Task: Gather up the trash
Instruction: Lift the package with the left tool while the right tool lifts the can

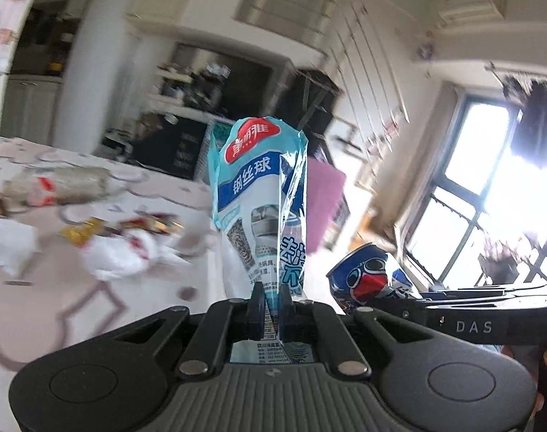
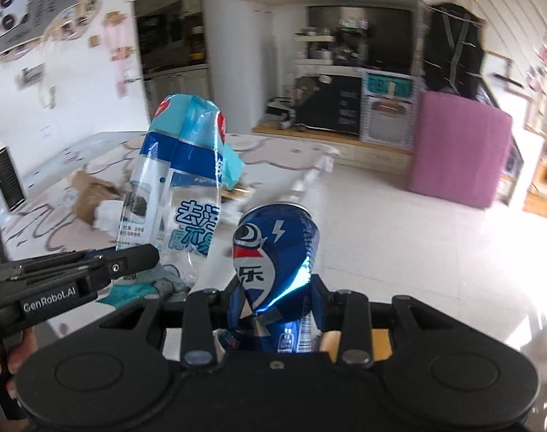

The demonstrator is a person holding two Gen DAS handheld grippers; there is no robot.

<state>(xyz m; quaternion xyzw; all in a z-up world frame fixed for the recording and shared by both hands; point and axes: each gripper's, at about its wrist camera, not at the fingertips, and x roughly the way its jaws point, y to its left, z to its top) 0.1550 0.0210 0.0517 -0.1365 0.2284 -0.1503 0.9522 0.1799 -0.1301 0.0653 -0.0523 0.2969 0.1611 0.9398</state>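
Both hands loaded at once here. Left gripper (image 1: pixel 269 306) clamped tight on the bottom edge of an empty steel-wool scrubber bag (image 1: pixel 260 194), teal and white plastic, standing up tall from the fingers like a flag. Pinched low probably because the flat sealed end is the easiest bit of a floppy wrapper to catch. Right gripper (image 2: pixel 278 300) squeezed around the lower part of a crushed Pepsi can (image 2: pixel 277 252), top rim pointing up and away, dented side facing the camera. Gripping at the crumpled waist makes sense, more bite there than on smooth round metal.

Both pieces held up in the air, just beside each other, off the edge of the table (image 1: pixel 75 309) with the pale patterned cloth. Can to the right of the bag, table off to the left of both. Looks like a carry toward a bin, though no bin visible in either view, so can't say where the drop goes.

Plenty left on that table: crumpled white plastic bag (image 1: pixel 122 255), gold snack wrapper (image 1: pixel 80 232), a blurry clear bottle (image 1: pixel 57 187) farther back, brown paper bag (image 2: pixel 89 194) from the other angle. Nowhere near done, judging by that pile. Lots of motion blur, so finer details are a guess.
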